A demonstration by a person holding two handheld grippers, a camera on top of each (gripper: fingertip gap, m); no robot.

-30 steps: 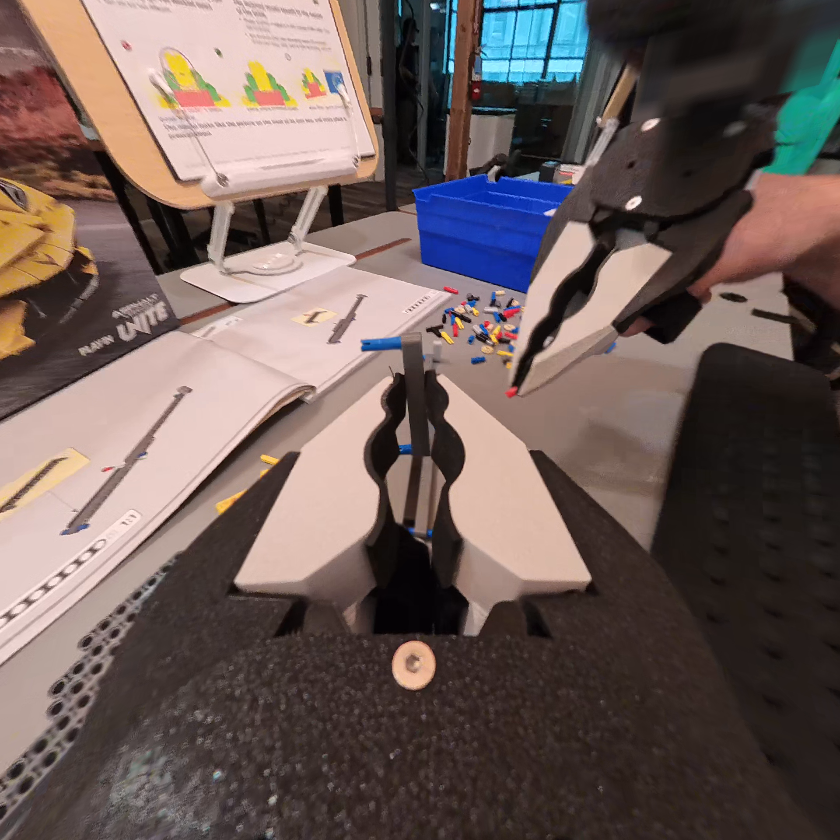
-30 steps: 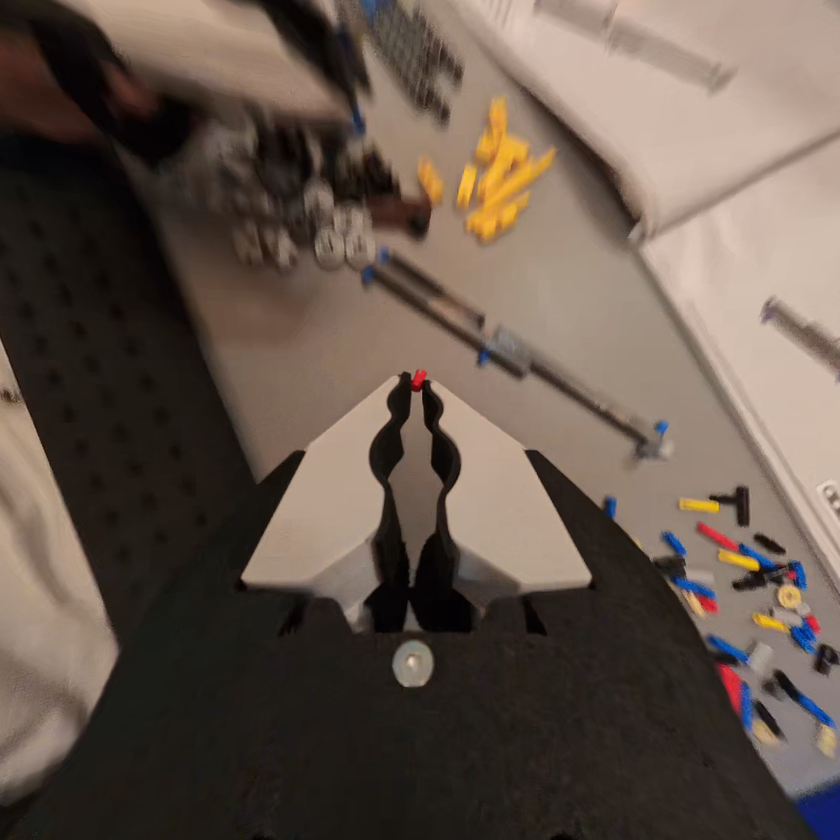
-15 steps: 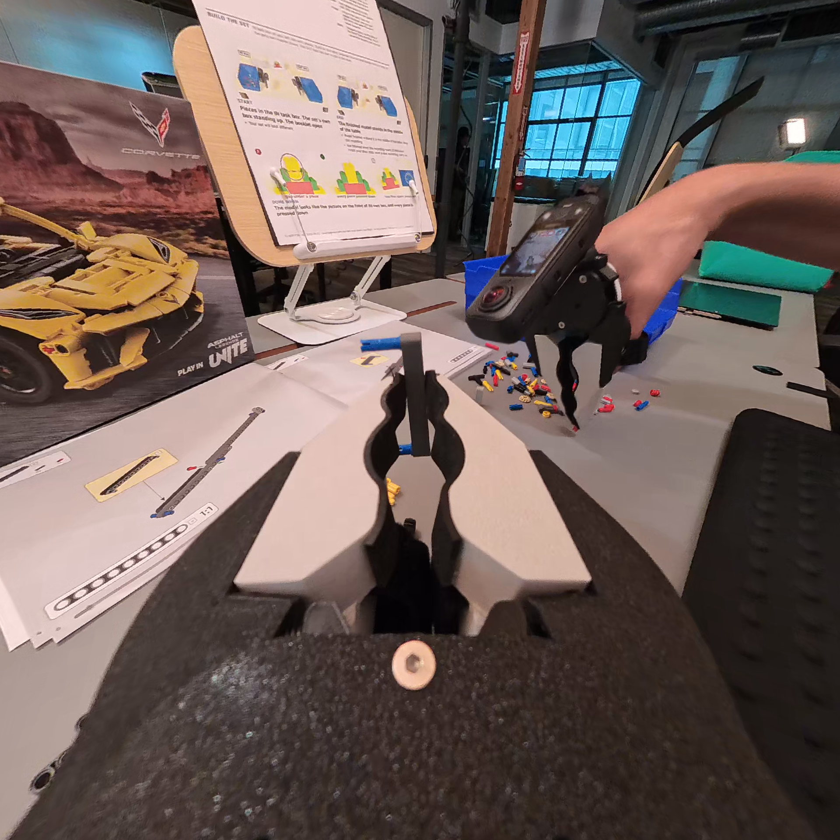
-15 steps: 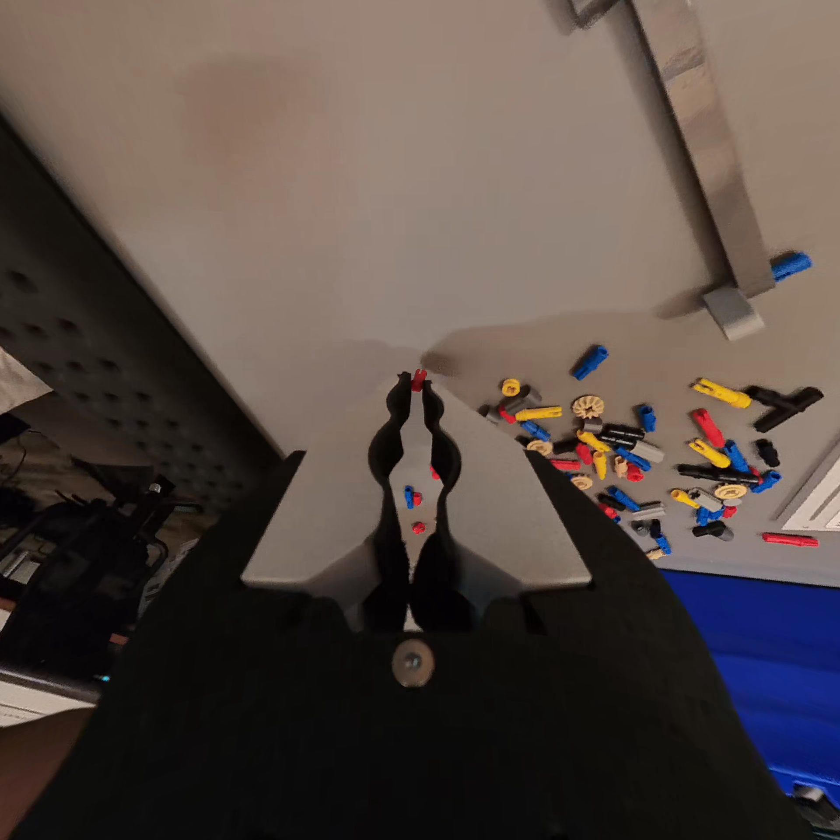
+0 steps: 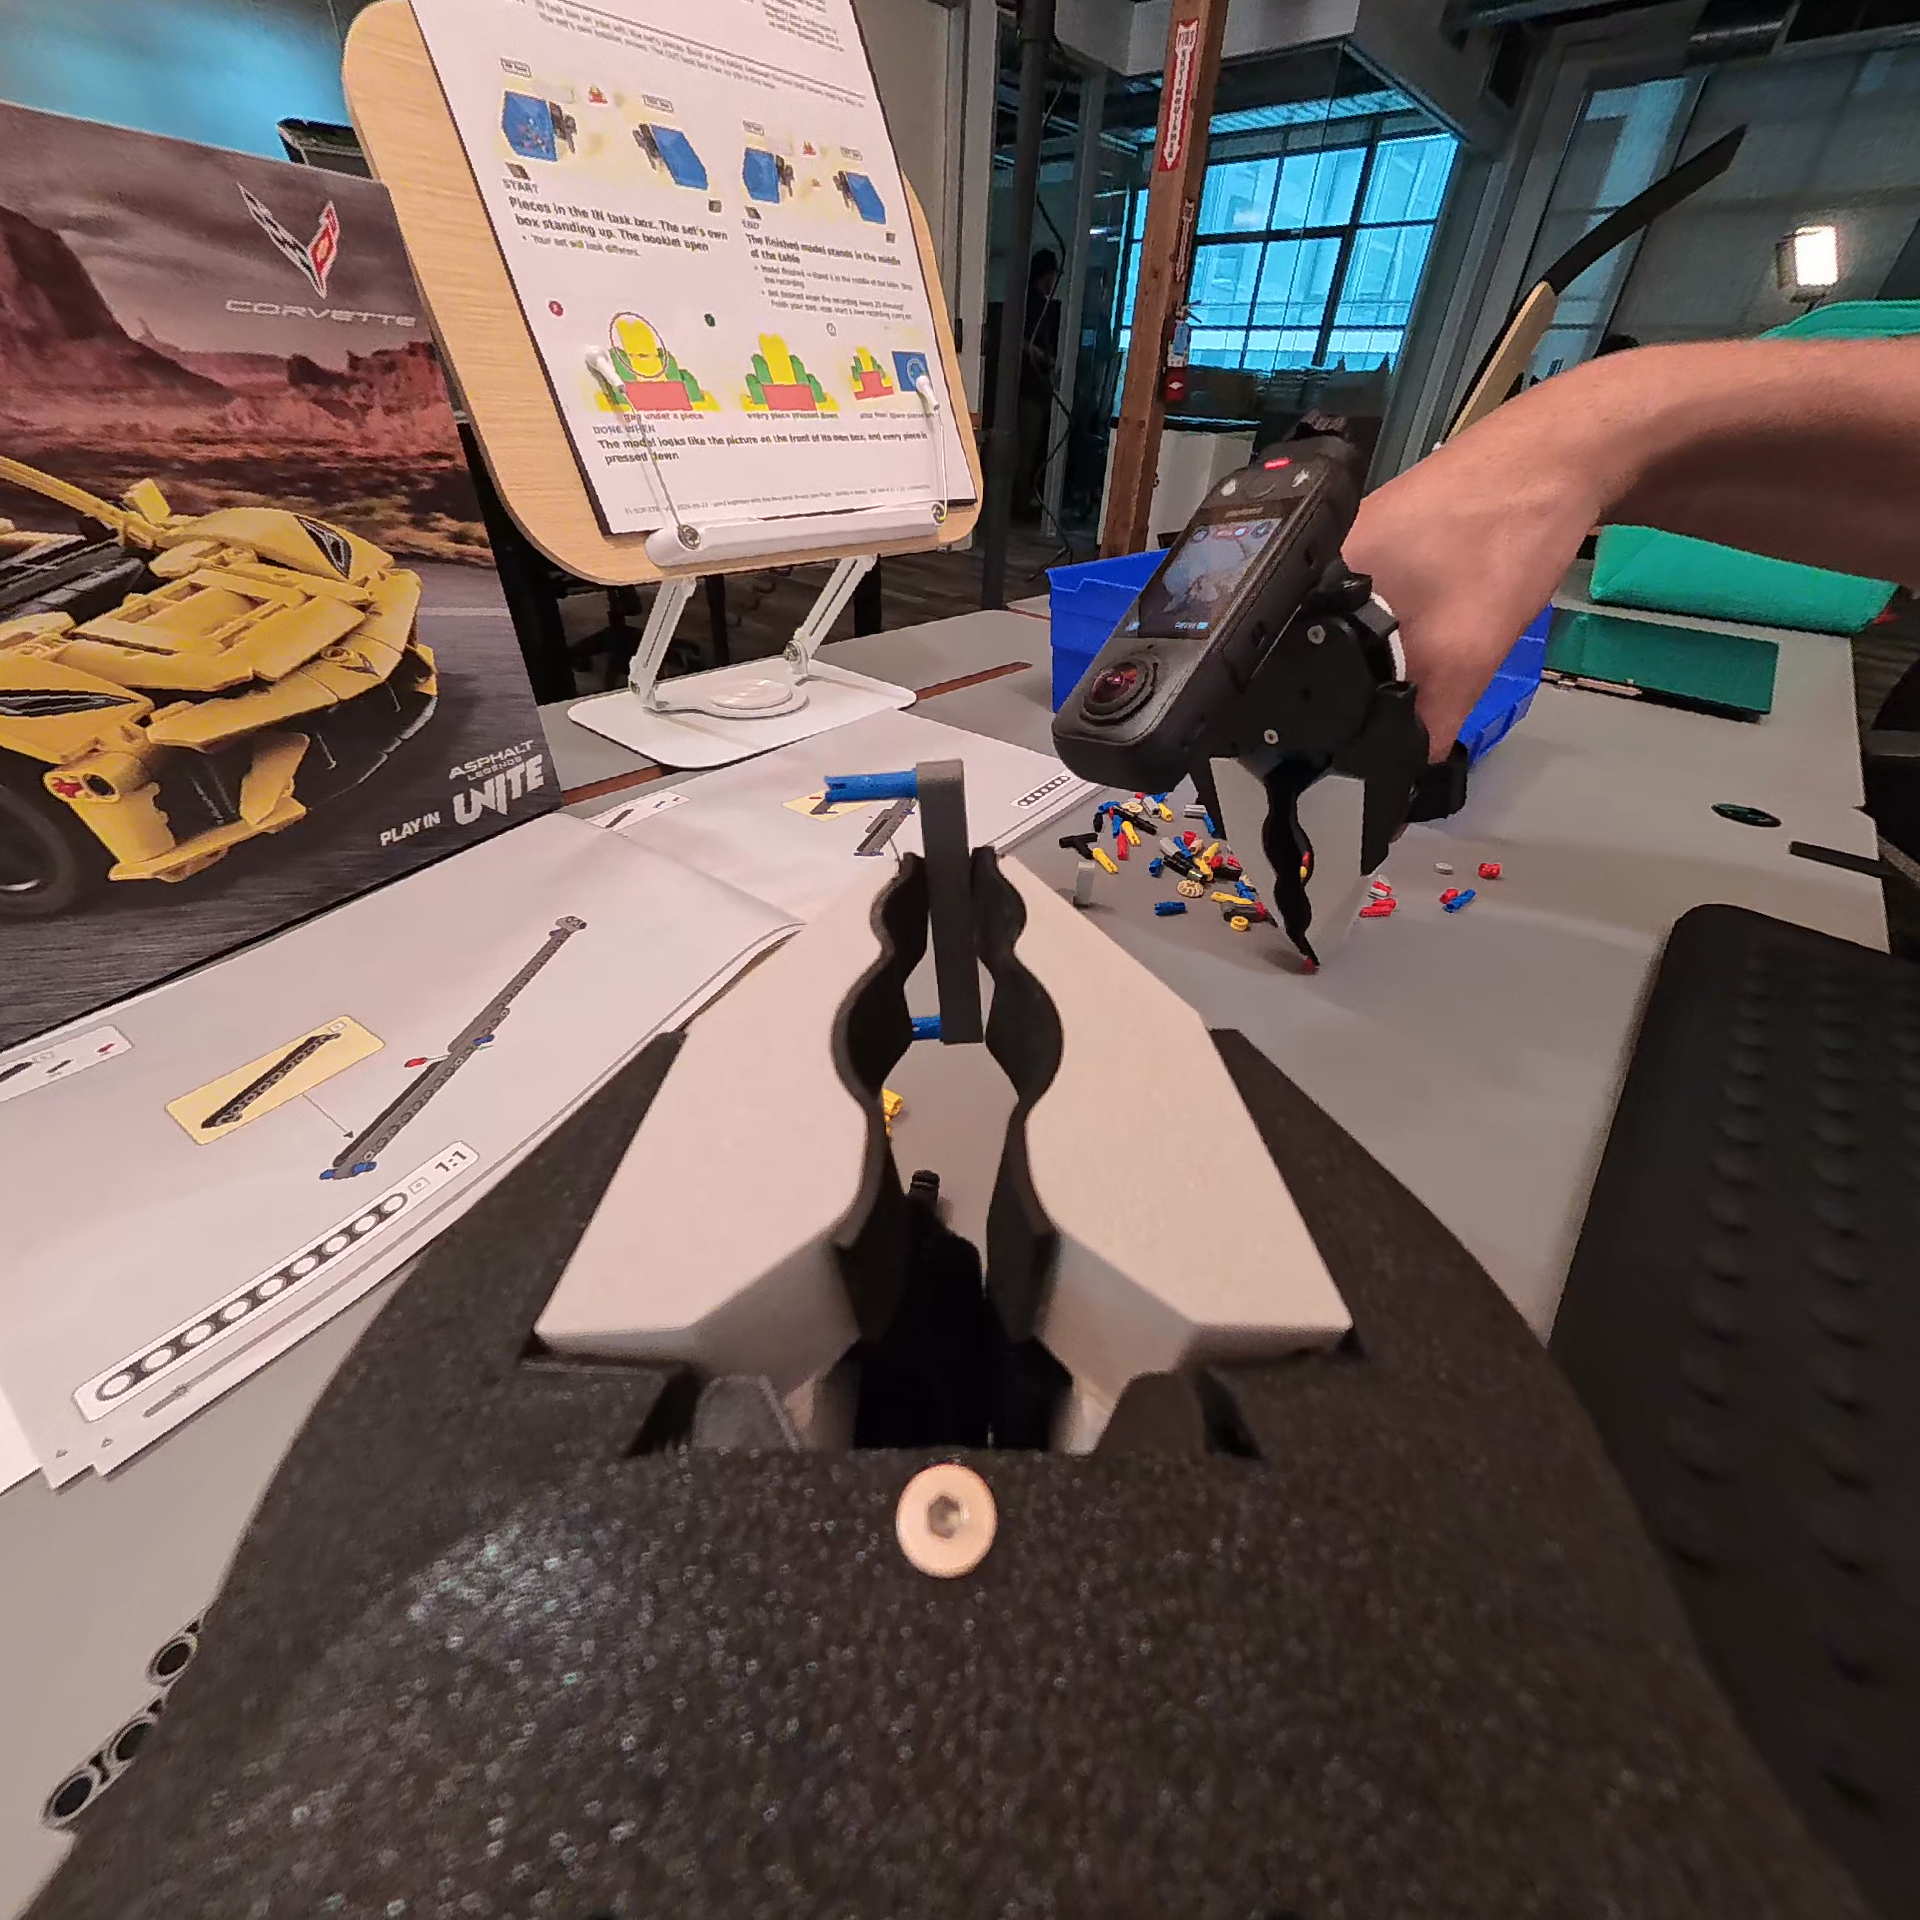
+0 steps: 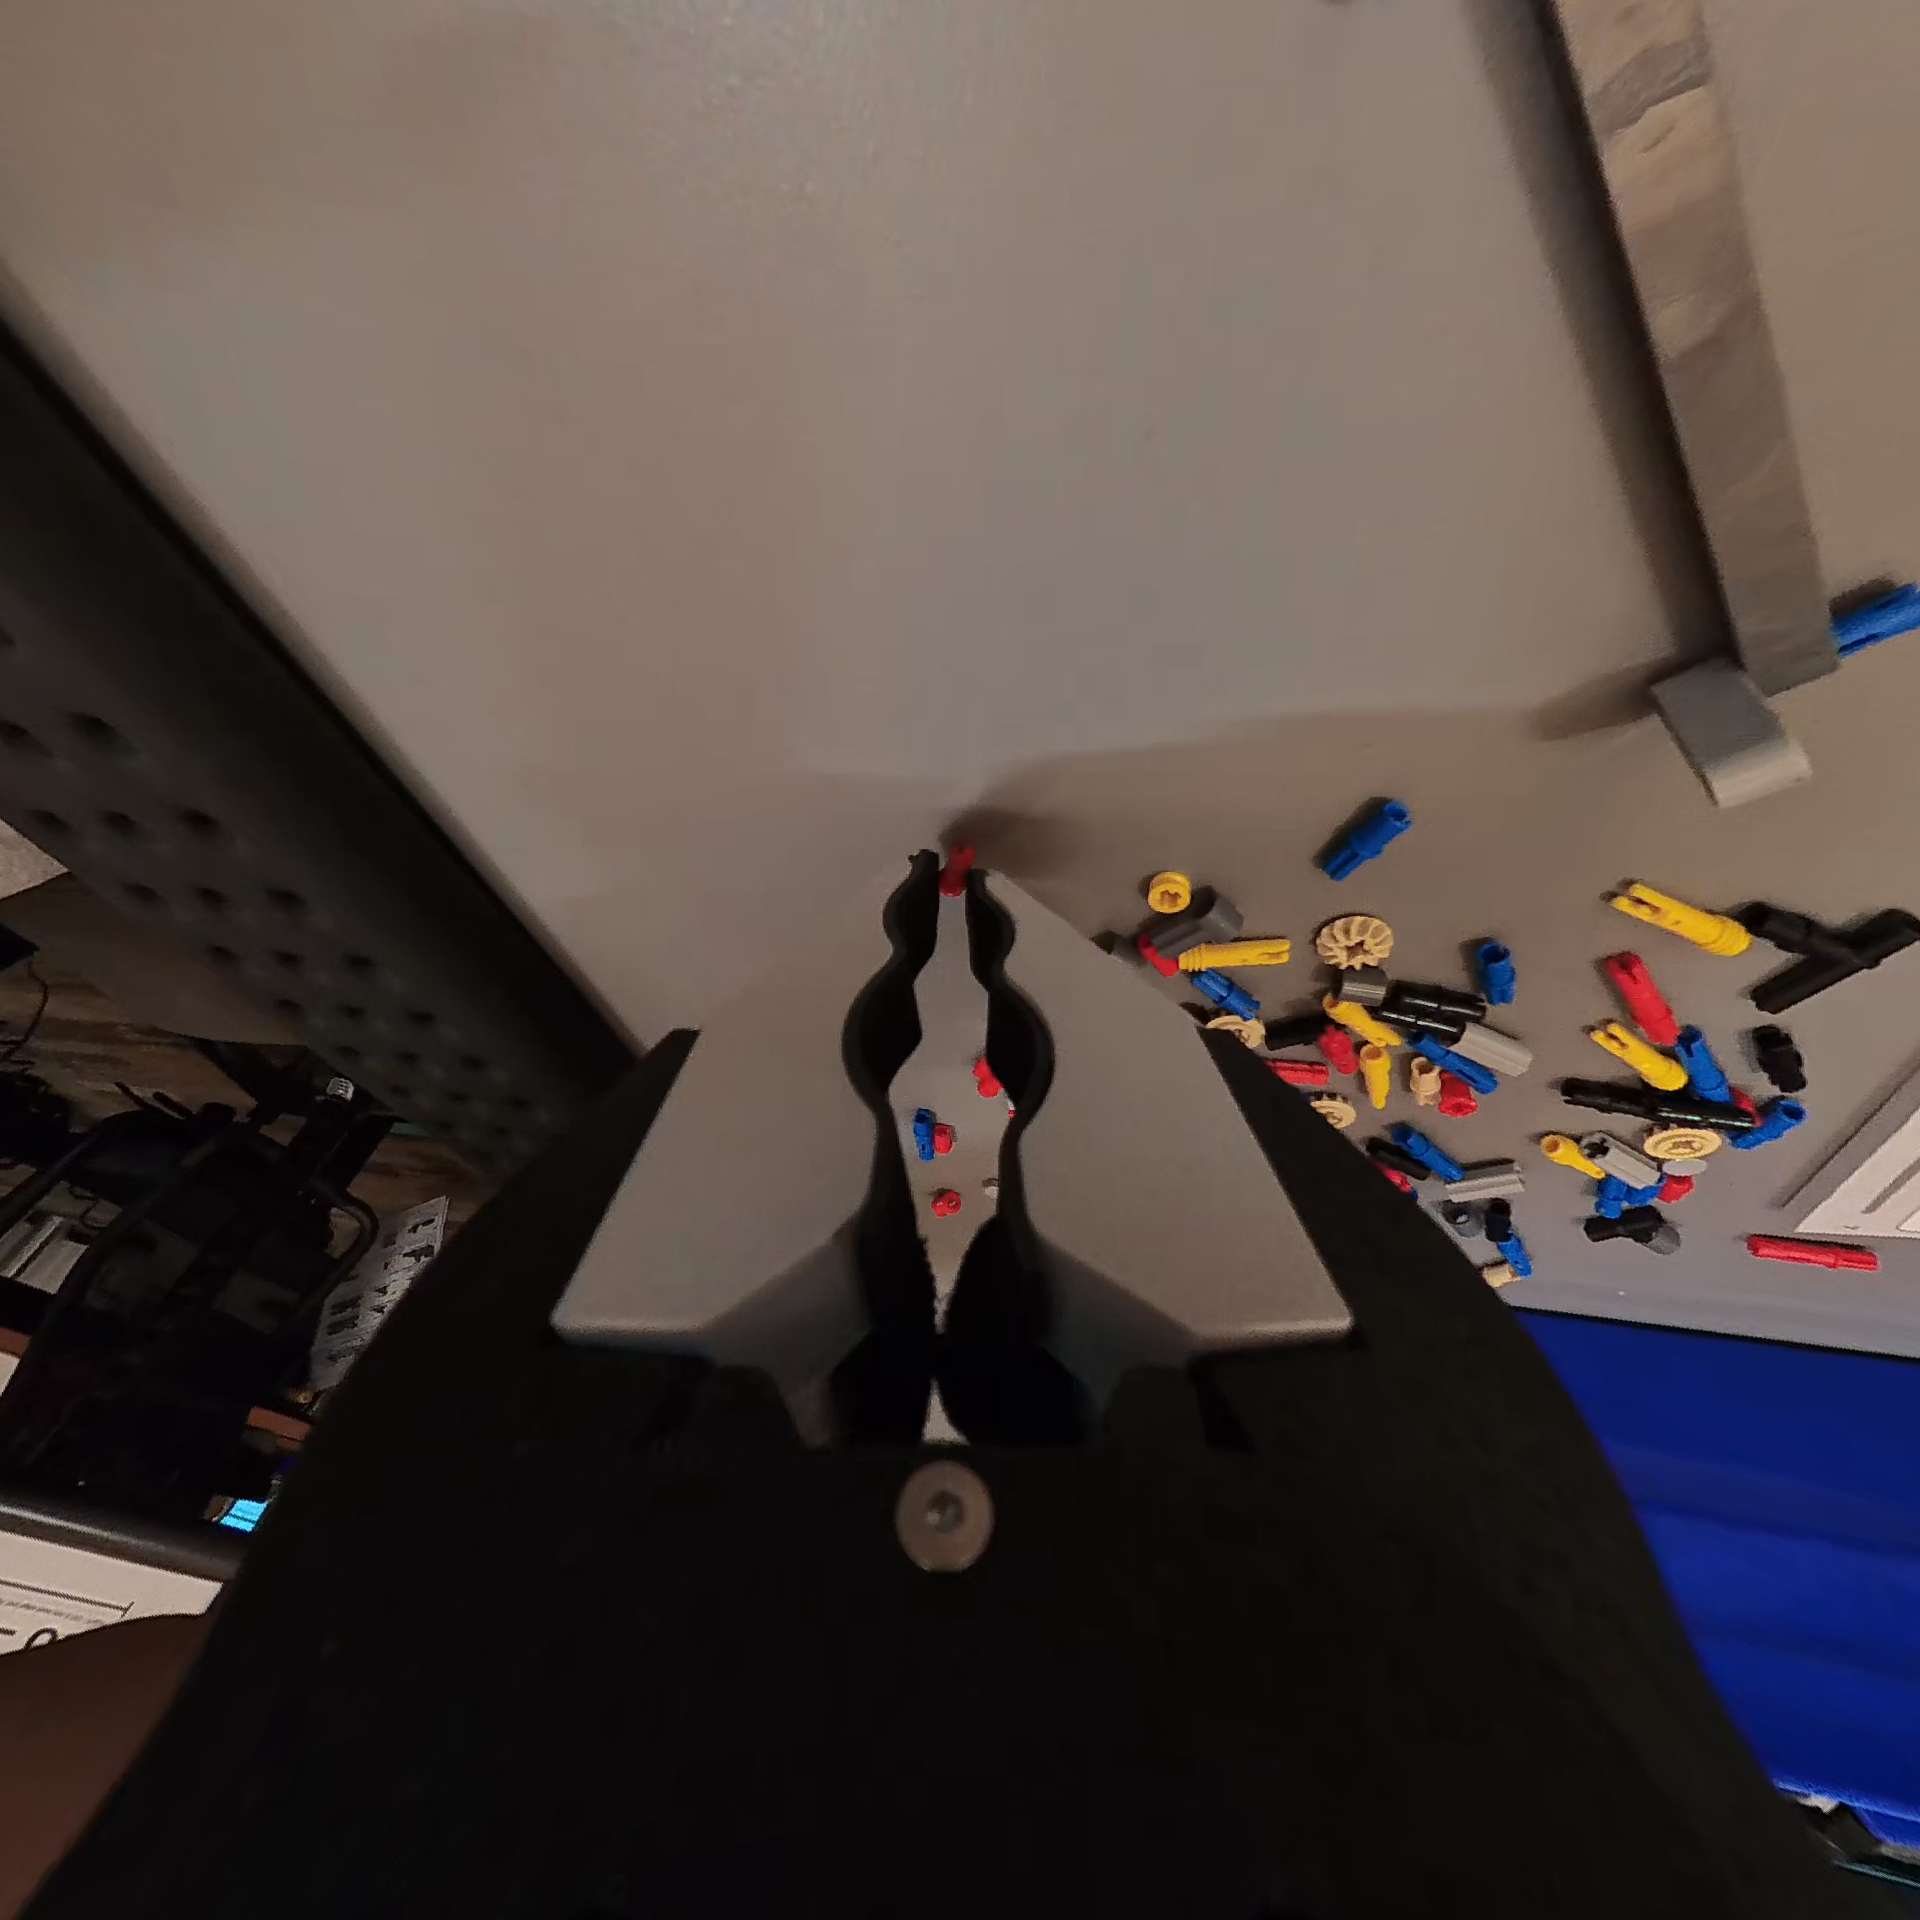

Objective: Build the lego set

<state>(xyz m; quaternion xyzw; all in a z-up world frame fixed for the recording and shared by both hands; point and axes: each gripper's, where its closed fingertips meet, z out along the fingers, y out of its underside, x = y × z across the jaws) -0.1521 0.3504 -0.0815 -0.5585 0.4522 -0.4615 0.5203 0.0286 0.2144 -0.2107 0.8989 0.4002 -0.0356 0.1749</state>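
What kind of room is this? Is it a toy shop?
Probably a workshop or lab, not a shop. A grey work table holds an open instruction booklet and loose lego pieces, with big factory-style windows behind.

Grey beam [image 5: 951,894] with blue pins [image 5: 868,784]; red pin [image 6: 953,871]; yellow, blue, black loose pieces [image 6: 1455,1049].

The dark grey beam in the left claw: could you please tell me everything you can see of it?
The dark grey beam is a long, thin, matt plastic bar, seen edge-on. The left claw is shut on it at its tips, holding it above the table; its far end sticks up past them. A blue pin projects sideways near that end, another lower down inside the claw. In the right wrist view it hangs over a small grey piece.
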